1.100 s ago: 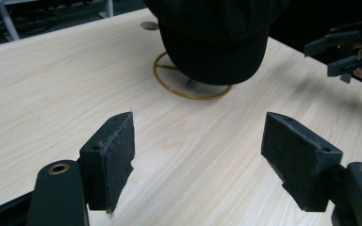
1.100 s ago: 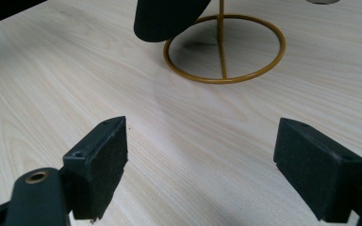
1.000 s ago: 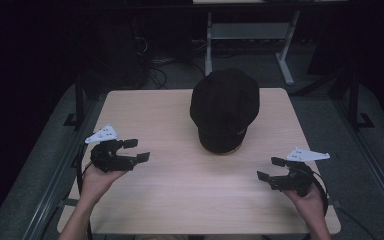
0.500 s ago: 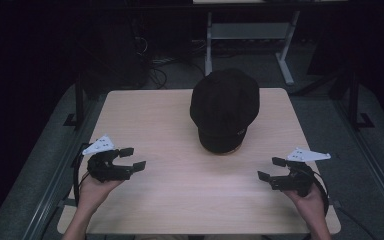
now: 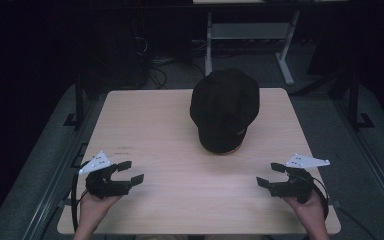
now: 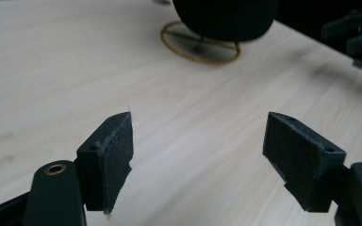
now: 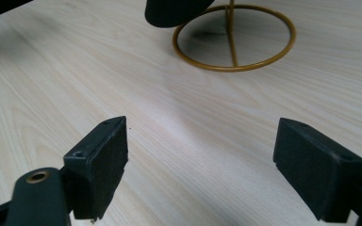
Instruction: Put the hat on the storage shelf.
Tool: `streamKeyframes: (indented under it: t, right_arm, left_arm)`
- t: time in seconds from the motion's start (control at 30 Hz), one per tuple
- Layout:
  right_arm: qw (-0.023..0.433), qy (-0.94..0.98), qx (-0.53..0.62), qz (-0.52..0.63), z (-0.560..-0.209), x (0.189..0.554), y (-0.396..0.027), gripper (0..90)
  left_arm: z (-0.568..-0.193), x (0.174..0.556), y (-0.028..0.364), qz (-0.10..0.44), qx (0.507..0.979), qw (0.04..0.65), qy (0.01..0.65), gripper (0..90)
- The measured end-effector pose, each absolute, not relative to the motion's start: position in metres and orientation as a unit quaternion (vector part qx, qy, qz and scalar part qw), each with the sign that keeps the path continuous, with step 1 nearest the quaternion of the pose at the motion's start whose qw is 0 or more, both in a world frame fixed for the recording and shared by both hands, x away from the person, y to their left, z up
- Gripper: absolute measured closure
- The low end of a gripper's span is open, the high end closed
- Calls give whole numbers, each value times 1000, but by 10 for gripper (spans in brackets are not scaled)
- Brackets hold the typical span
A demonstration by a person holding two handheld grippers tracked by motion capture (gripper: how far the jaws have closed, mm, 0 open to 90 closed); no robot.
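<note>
Both tongs sit low in the high view with their jaws spread wide and nothing between them: your left tongs at the lower left, your right tongs at the lower right. The black cap rests on a gold wire stand toward the upper middle of the worktop, brim pointing back at you. It's well apart from both, though the right looks slightly nearer.
</note>
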State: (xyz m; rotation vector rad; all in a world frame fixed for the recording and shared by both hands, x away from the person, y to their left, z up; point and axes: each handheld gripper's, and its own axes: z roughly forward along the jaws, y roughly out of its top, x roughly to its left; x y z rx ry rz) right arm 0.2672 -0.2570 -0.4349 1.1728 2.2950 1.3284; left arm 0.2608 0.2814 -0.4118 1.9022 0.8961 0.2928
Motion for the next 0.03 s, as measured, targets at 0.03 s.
streamKeyframes:
  t: [0.03]
  right_arm:
    - [119, 787, 399, 454, -435, 268, -256, 178]
  left_arm:
    - [-413, 260, 282, 126, 785, 482, 368, 245]
